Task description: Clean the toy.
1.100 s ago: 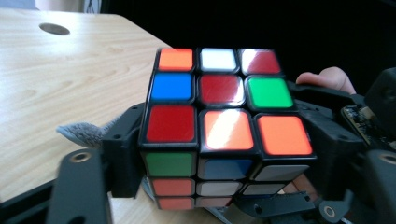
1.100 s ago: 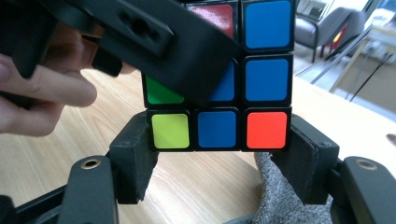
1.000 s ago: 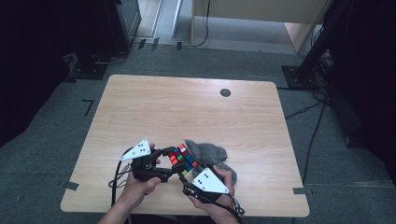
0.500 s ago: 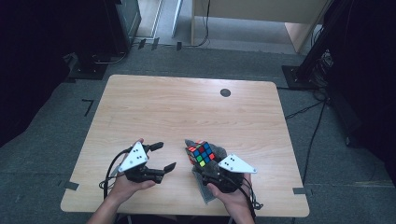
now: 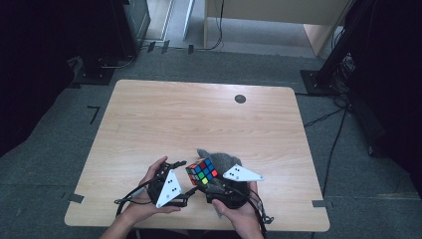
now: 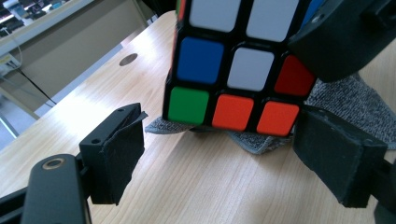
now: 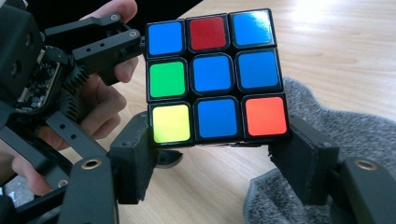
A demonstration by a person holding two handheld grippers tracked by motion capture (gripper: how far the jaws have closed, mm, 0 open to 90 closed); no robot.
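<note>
One wooden table (image 5: 149,114) is seen bearing a grey cloth (image 5: 224,162) near its front edge. Above it, a colour cube (image 5: 201,171) is clamped by the right gripper (image 5: 209,186). The left gripper (image 5: 185,179), just left, has been opening, nothing gripped.

Cube (image 6: 233,70) top cut off by left gripper view's upper edge, its upper right corner hidden behind a dark gripper body, grey cloth (image 5: 221,162) partly covered by cube and right gripper (image 5: 211,191), person's forearms cropped at high view's bottom edge
</note>
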